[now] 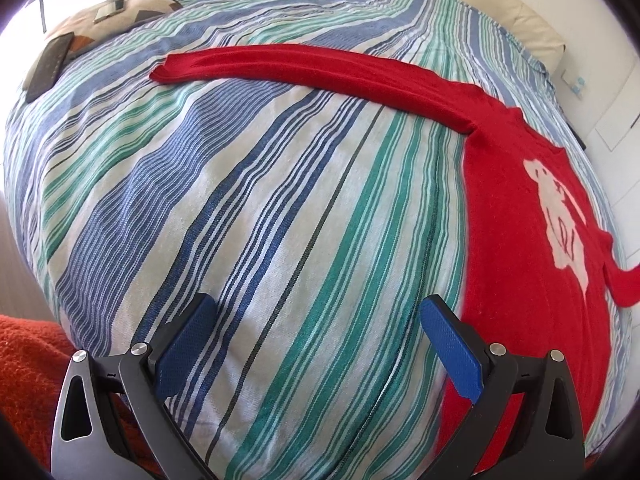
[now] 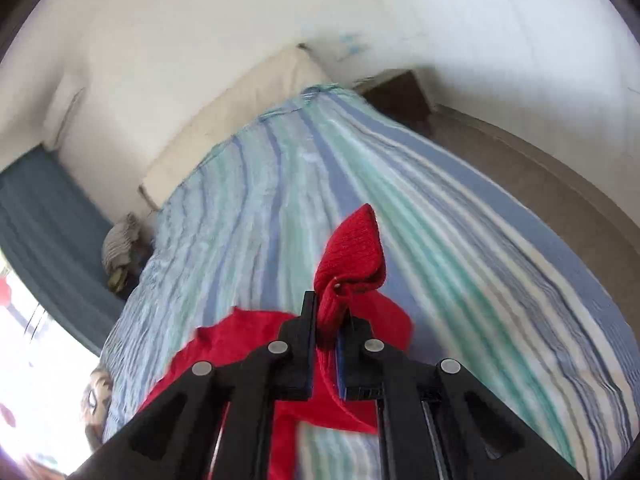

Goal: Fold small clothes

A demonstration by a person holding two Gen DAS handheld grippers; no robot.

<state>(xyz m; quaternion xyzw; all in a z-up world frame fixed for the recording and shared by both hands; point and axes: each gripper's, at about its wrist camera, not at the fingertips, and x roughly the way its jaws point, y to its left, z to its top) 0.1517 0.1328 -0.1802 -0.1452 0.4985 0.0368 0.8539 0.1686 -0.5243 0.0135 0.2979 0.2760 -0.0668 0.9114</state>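
Observation:
A small red sweater (image 1: 520, 248) with a pale animal figure on its front lies flat on the striped bedspread (image 1: 248, 216). One long sleeve (image 1: 304, 66) stretches away to the left across the bed. My left gripper (image 1: 316, 320) hovers open over bare bedspread, its right blue pad (image 1: 452, 348) beside the sweater's lower edge, nothing between the pads. In the right wrist view my right gripper (image 2: 330, 312) is shut on a bunched red sleeve end (image 2: 354, 244), which sticks up past the fingertips. More red cloth (image 2: 240, 340) hangs below it, above the bed.
A patterned cushion (image 1: 116, 12) and a dark flat object (image 1: 46, 66) lie at the bed's far left. An orange blanket (image 1: 28, 376) sits at the near left edge. A cream headboard pad (image 2: 236, 120) and white wall border the bed; a dark bedside unit (image 2: 396, 100) stands beyond.

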